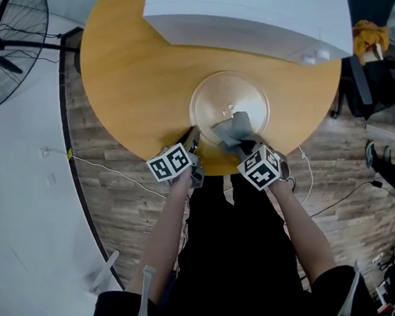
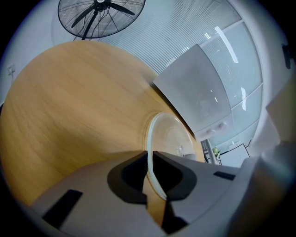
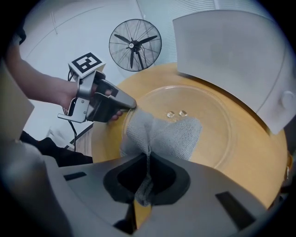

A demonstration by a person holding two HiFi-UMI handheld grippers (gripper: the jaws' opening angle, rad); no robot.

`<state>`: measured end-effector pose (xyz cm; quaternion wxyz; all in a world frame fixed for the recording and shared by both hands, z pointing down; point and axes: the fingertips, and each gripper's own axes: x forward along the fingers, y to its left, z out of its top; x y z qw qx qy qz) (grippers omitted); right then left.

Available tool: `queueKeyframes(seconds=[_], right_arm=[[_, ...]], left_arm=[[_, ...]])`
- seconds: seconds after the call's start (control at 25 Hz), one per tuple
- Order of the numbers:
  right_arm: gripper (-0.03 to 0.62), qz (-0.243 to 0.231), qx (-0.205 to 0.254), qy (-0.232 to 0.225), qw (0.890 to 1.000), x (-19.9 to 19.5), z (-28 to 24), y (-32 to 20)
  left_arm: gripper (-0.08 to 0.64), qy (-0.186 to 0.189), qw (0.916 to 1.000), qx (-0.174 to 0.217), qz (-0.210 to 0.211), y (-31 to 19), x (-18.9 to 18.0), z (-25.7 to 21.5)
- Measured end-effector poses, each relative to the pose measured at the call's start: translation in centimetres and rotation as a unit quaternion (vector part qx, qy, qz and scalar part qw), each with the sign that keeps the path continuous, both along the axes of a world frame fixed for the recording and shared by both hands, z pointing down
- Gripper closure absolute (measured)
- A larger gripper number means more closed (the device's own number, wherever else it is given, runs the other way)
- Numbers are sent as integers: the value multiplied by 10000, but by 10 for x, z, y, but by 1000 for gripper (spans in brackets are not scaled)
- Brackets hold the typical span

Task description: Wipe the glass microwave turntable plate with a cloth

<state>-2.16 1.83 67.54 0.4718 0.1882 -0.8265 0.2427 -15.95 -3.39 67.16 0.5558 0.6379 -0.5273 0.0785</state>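
Note:
The round glass turntable plate [image 1: 224,97] lies flat on the wooden table [image 1: 129,71]. In the left gripper view its near rim [image 2: 150,143] runs between the jaws of my left gripper [image 2: 150,161], which is shut on it. The head view shows that left gripper [image 1: 193,139] at the plate's near-left edge. A grey cloth [image 3: 164,134] is spread on the near part of the plate. My right gripper [image 3: 148,175] is shut on the cloth's bunched end. From above, the right gripper [image 1: 245,149] sits at the plate's near-right side, the cloth [image 1: 234,128] just ahead of it.
A white microwave [image 1: 246,16] stands at the back of the table, right behind the plate. A floor fan [image 1: 3,48] stands to the left, off the table. Cables trail across the wooden floor [image 1: 112,180]. A person's forearms hold both grippers near the table's front edge.

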Motion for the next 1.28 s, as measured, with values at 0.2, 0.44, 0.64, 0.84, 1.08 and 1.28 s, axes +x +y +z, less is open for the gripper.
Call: queueKeyframes(seconds=[0.2, 0.44, 0.64, 0.84, 1.08, 1.28], right_arm=[[571, 304, 30, 171, 9994, 33, 1, -18], [571, 648, 214, 375, 9970, 63, 0, -53], [571, 678, 415, 565, 9952, 73, -1, -83], [571, 656, 637, 727, 9932, 74, -3, -116], [571, 637, 893, 820, 9906, 63, -5, -152], [571, 566, 1182, 787, 9882, 48, -6, -175]], left_arm=[[529, -88, 10000, 30, 1, -1, -1, 1], [528, -336, 9994, 75, 88, -1, -1, -1], [528, -418, 9990, 110, 113, 0, 1, -2], [528, -613, 9979, 149, 131, 0, 1, -3], [526, -617, 9978, 159, 204, 0, 2, -2], [526, -586, 9979, 149, 209, 0, 3, -2]])
